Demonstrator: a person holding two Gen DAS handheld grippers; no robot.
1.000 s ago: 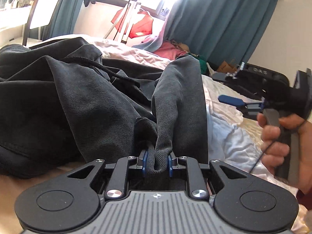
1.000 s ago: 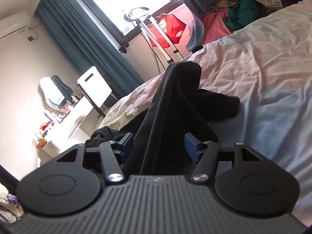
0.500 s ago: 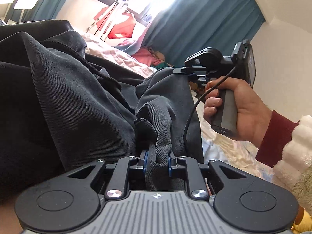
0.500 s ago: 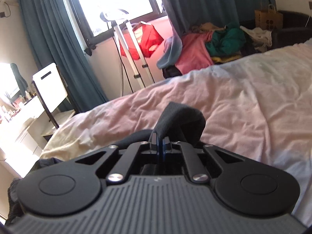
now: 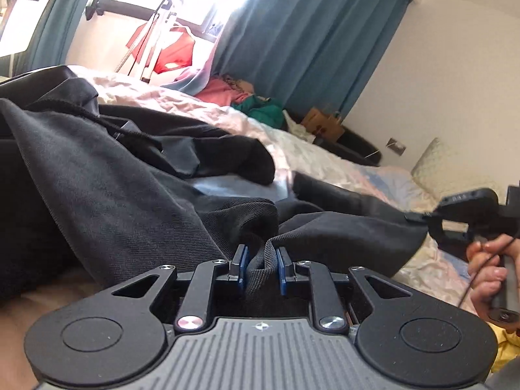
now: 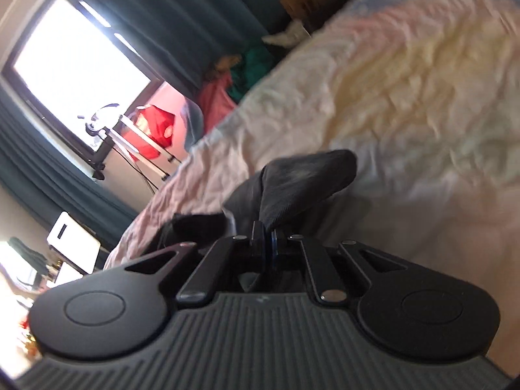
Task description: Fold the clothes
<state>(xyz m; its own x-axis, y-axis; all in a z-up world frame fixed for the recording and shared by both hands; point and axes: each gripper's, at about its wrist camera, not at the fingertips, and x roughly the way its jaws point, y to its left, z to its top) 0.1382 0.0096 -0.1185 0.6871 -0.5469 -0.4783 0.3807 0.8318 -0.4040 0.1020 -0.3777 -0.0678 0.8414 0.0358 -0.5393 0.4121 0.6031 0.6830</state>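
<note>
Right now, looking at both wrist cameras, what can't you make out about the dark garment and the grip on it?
- Left wrist view: the dark garment runs off the left edge, so its type and full shape are unknown.
- Left wrist view: the right gripper shows only at the frame's edge; its pads can't be seen.
- Right wrist view: motion blur smears the bedsheet and fabric.
- Right wrist view: the gripper body hides the garment below the pads.
</note>
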